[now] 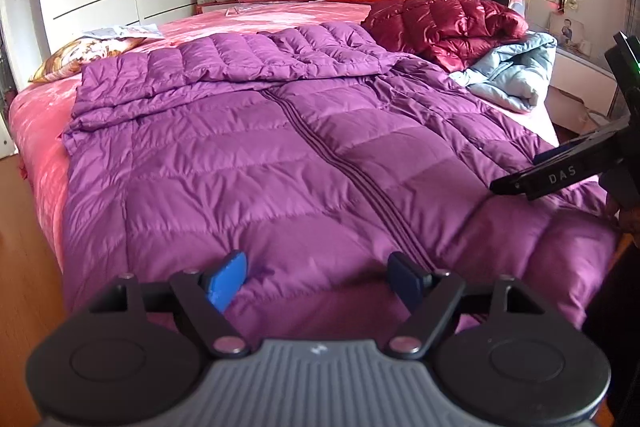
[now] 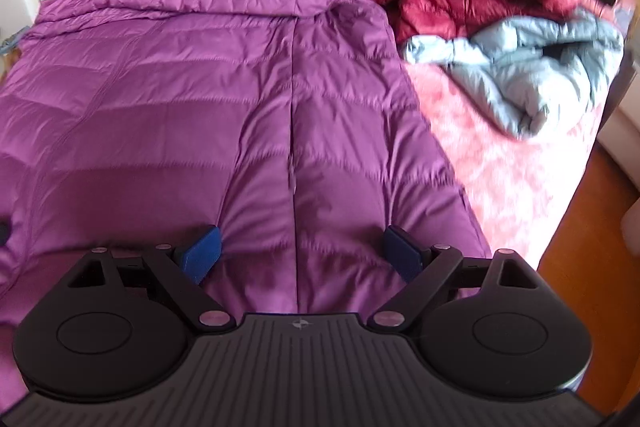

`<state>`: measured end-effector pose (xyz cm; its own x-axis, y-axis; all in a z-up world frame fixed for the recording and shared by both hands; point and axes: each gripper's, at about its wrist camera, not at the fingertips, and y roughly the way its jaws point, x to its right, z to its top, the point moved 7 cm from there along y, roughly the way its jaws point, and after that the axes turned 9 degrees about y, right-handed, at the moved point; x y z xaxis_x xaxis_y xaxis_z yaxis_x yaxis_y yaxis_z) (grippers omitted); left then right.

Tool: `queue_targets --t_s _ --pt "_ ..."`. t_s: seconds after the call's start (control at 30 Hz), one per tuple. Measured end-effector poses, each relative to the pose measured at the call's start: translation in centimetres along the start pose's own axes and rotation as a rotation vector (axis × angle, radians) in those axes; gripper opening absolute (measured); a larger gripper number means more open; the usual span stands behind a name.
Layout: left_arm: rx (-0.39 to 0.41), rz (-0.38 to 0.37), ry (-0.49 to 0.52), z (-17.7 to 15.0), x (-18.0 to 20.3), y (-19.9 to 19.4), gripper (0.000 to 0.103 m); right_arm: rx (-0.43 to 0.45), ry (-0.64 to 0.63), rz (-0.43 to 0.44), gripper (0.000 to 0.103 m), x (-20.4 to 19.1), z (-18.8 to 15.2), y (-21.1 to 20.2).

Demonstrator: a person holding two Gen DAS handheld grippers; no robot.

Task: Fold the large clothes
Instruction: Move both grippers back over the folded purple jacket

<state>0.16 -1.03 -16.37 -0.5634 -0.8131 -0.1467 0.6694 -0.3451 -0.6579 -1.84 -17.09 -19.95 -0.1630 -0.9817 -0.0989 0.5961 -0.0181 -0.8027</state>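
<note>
Purple down coat [image 1: 304, 147] fills frame centre on bed [image 1: 36, 131], sleeve folded across top; body folds pending. Left hand-held gripper [image 1: 320, 279] wide open, empty. Right view: coat left-centre; right hand-held gripper [image 2: 300, 251] open, empty.

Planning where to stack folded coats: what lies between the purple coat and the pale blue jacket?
In the right wrist view, a bare strip of pink bedspread separates the purple coat from the blue jacket.

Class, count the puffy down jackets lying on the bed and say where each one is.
3. The purple jacket lies spread flat across the near bed; the dark red jacket is bunched behind it; the light blue jacket is crumpled beside the red one. Others may be hidden.
</note>
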Motion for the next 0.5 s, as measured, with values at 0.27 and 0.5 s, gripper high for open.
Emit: queue_targets --t_s 0.27,0.5 --pt "0.050 0.023 -0.148 -0.4 -3.1 -3.5 0.079 -0.008 0.014 0.038 0.103 1.9 -1.4 -5.1" --pt "0.096 0.036 -0.483 -2.6 -10.4 -5.1 0.083 0.017 0.224 0.038 0.103 10.0 -2.3 -7.5"
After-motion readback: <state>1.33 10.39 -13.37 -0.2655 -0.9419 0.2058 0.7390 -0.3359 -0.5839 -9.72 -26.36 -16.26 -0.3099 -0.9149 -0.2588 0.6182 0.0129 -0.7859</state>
